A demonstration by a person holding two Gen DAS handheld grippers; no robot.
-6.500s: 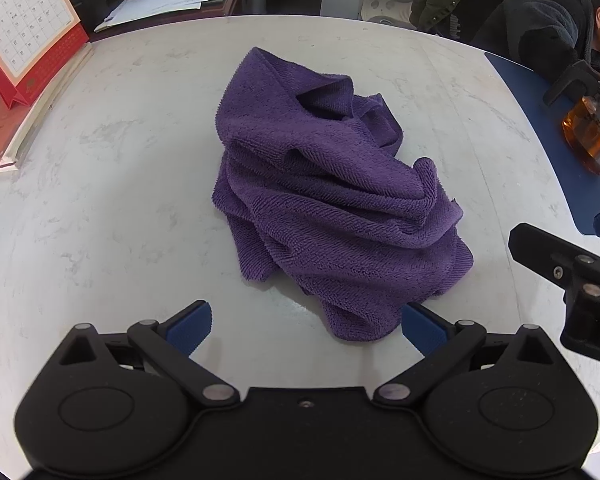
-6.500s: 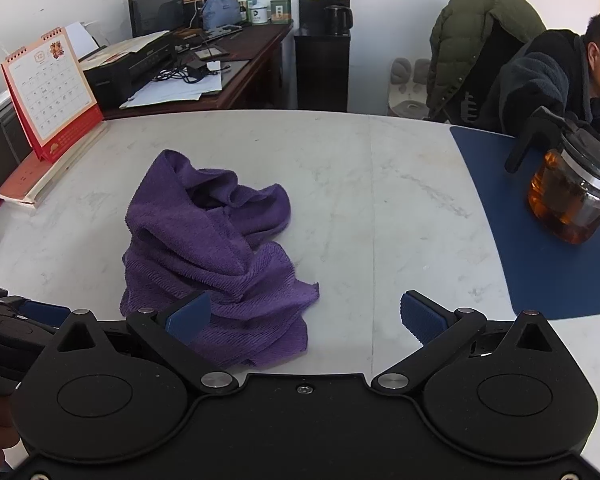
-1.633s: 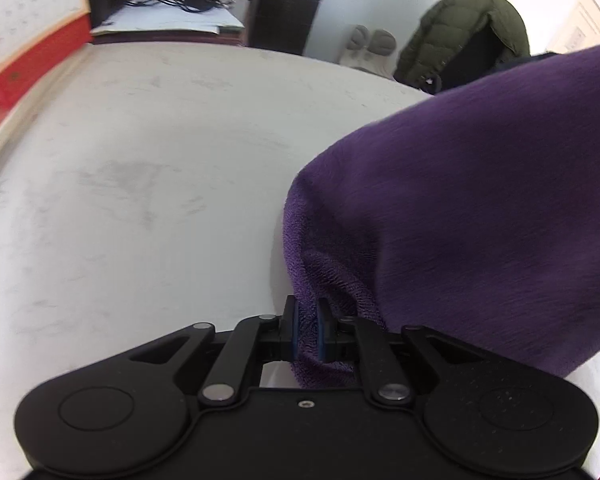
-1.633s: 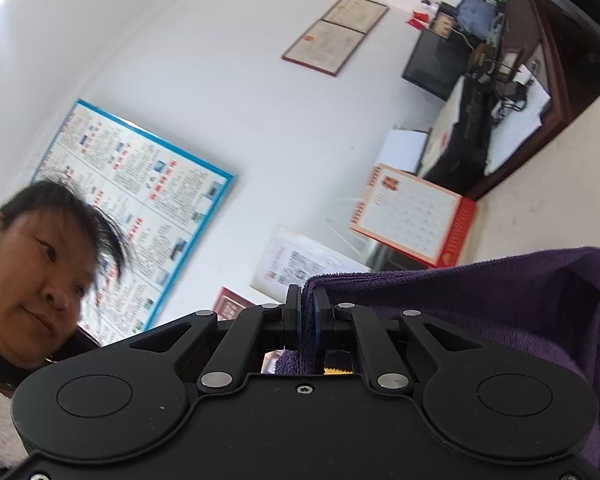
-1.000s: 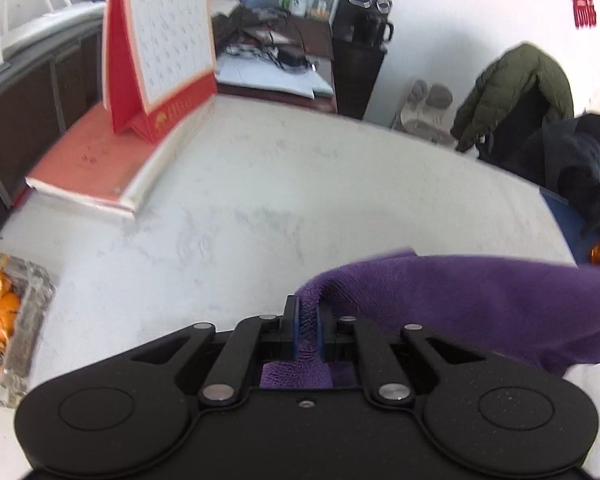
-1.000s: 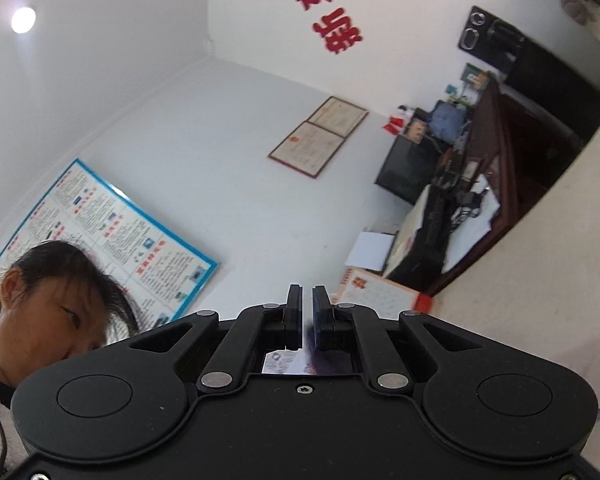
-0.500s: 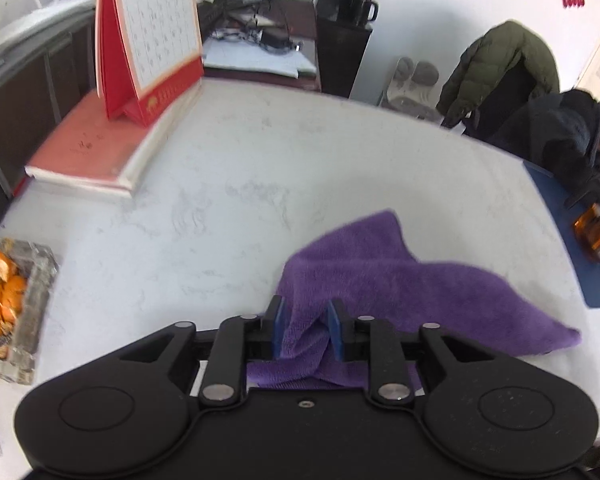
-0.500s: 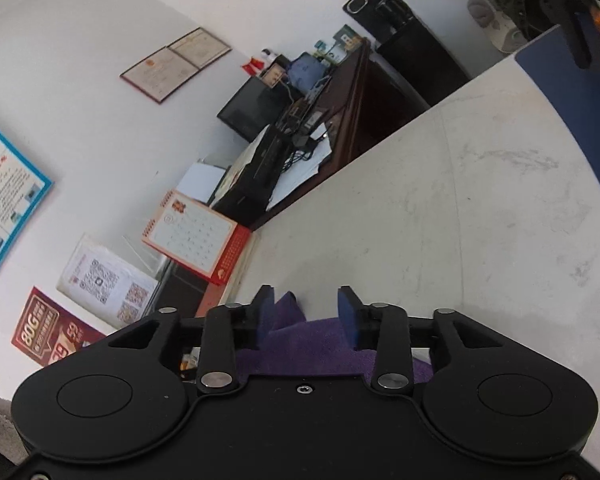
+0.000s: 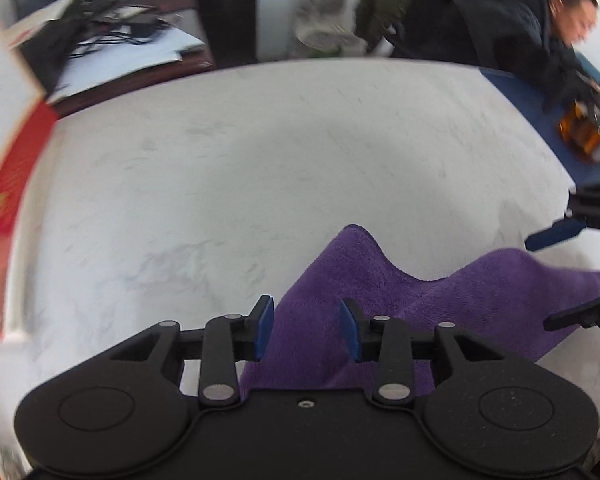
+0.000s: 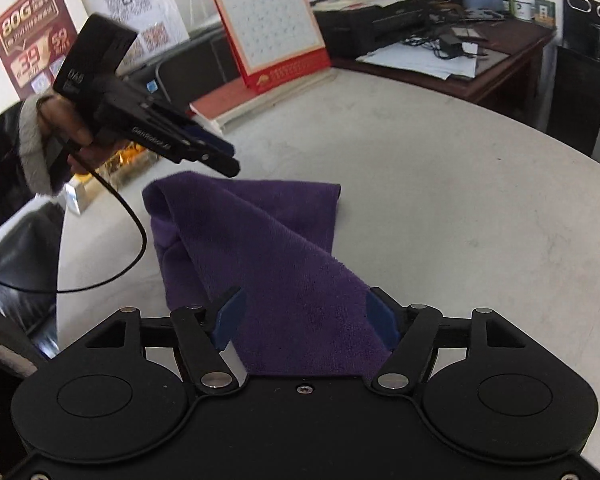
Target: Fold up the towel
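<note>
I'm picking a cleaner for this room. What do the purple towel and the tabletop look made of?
Purple towel: soft, matte, fuzzy pile that drapes limply, likely microfibre or terry. Tabletop: hard, smooth, whitish with grey veining, likely marble or a marble-look surface.

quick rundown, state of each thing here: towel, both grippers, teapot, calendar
towel: lying on the white table, partly folded over, rumpled, one corner between each gripper's fingers
left gripper: open, pads clear of the towel
right gripper: jaws opening, towel between them, not pinched
teapot: upright on the blue mat, holding amber liquid, blurred
calendar: standing upright at the table's far edge
</note>
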